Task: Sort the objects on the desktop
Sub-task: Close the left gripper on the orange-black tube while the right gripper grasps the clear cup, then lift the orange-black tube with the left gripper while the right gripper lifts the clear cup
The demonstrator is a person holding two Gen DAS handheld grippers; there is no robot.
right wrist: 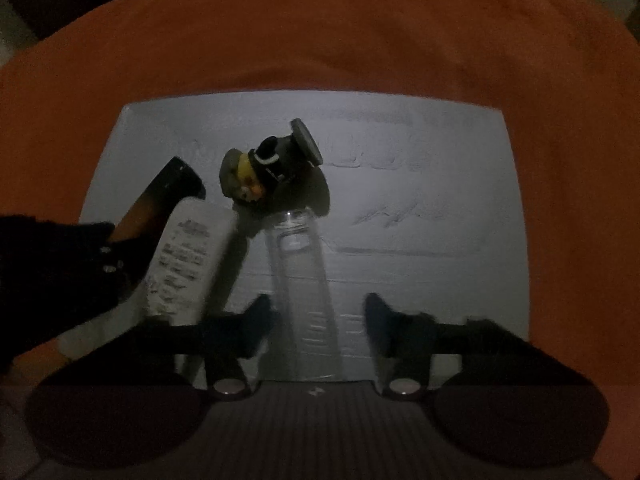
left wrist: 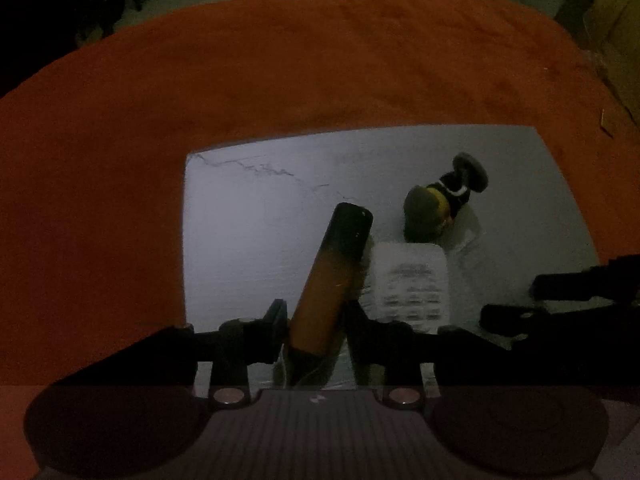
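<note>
Orange and black tube (left wrist: pixel 332 276): long and round, lying on the grey board (left wrist: pixel 248 216). Black end far away, orange end near. Long way running almost straight out from the camera, leaning a little to the right. Near end right between the jaws of the left gripper (left wrist: pixel 316 316). Jaws clamped on it, one on each side, across the short way. Good for a straight lift, most likely. Cannot tell if already off the board.

Just beside it, on the right: white packet (left wrist: pixel 412 280), touching or nearly touching the tube. Could get bumped on the way up.

Clear bottle (right wrist: pixel 304 280): also on the board, long way pointing straight out, open mouth at the far end, near the duck toy (right wrist: pixel 248 180). Sitting between the jaws of the right gripper (right wrist: pixel 318 316). Left side very close to it or touching; on the right side, maybe a thin gap. Too dark and blurry there, so cannot tell if clamped or just around it.

Each gripper nearest to its own thing: left for the tube, right for the bottle. Both close together, with the packet in between.

Duck toy farther back, lying on its side, not held. Under the board, an orange cloth (right wrist: pixel 360 40) over the tabletop.
</note>
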